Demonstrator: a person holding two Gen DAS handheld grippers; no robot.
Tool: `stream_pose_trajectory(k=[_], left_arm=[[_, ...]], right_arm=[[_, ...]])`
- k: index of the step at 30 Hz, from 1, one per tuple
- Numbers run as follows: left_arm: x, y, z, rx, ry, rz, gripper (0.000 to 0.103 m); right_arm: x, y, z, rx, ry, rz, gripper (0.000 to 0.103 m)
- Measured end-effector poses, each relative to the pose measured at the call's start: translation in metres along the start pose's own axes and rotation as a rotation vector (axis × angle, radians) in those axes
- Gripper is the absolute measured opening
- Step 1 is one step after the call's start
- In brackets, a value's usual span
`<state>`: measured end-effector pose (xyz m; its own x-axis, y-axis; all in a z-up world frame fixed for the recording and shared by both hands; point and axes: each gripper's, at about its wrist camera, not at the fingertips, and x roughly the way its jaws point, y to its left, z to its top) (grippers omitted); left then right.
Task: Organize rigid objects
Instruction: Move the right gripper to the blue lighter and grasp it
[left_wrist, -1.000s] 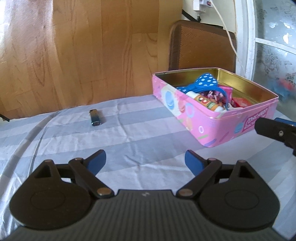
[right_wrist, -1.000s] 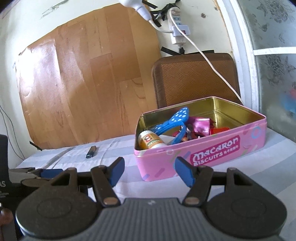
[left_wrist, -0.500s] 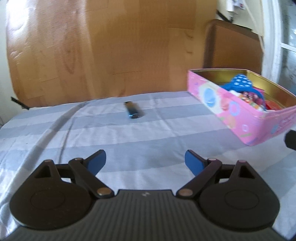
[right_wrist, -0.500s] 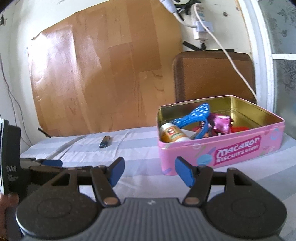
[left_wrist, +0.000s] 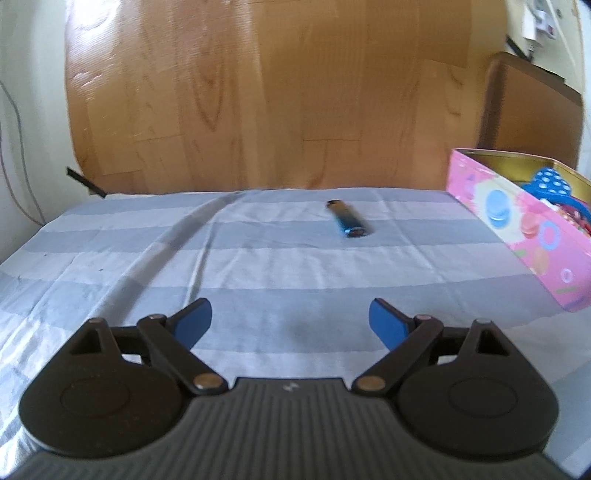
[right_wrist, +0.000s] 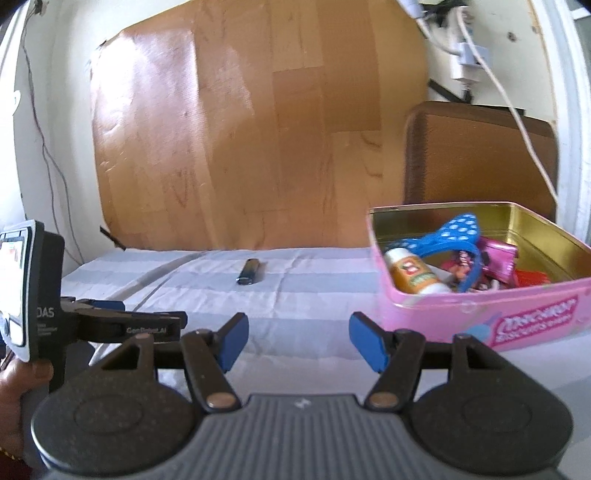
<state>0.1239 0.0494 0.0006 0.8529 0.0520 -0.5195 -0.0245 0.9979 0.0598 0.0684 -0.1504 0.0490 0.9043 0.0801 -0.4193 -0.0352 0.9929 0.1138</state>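
Slim glossy blue lighter (left_wrist: 349, 223) lies flat on striped cloth (left_wrist: 280, 273); pink metal biscuit tin (right_wrist: 491, 317) right; left tool (left_wrist: 290, 319) wide, empty; right tool (right_wrist: 295, 341) moderately parted, empty.

A table under a grey-and-white striped cloth (left_wrist: 280, 266), creased ahead-left of the left gripper (left_wrist: 290, 321). A blue lighter (left_wrist: 348, 223) lies flat ahead, slightly right. A pink biscuit tin (right_wrist: 480, 314) sits far right, well apart from the lighter.
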Motion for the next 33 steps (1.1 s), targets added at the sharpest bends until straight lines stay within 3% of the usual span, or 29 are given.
stream_pose_trajectory(k=[6, 13, 16, 21, 25, 30, 32, 33], left_arm=[[0.006, 0.014, 0.000, -0.061, 0.003, 0.026, 0.094], [0.014, 0.022, 0.001, -0.116, 0.043, 0.006, 0.094], [0.017, 0.027, 0.001, -0.144, 0.056, -0.001, 0.094], [0.019, 0.037, 0.001, -0.211, 0.062, 0.009, 0.094], [0.019, 0.043, 0.002, -0.243, 0.056, 0.023, 0.094], [0.021, 0.045, 0.004, -0.243, 0.050, 0.037, 0.094], [0.022, 0.046, 0.004, -0.244, 0.052, 0.038, 0.094], [0.022, 0.046, 0.004, -0.245, 0.054, 0.037, 0.094]], right_arm=[[0.022, 0.015, 0.001, -0.044, 0.028, 0.022, 0.062], [0.056, 0.022, 0.003, -0.067, 0.072, 0.039, 0.062], [0.077, 0.025, 0.007, -0.081, 0.085, 0.047, 0.055], [0.124, 0.037, 0.025, -0.100, 0.096, 0.058, 0.048], [0.170, 0.047, 0.042, -0.071, 0.145, 0.114, 0.046], [0.228, 0.061, 0.051, -0.066, 0.223, 0.060, 0.044], [0.246, 0.062, 0.050, -0.052, 0.270, 0.063, 0.037], [0.249, 0.063, 0.050, -0.060, 0.262, 0.056, 0.027]])
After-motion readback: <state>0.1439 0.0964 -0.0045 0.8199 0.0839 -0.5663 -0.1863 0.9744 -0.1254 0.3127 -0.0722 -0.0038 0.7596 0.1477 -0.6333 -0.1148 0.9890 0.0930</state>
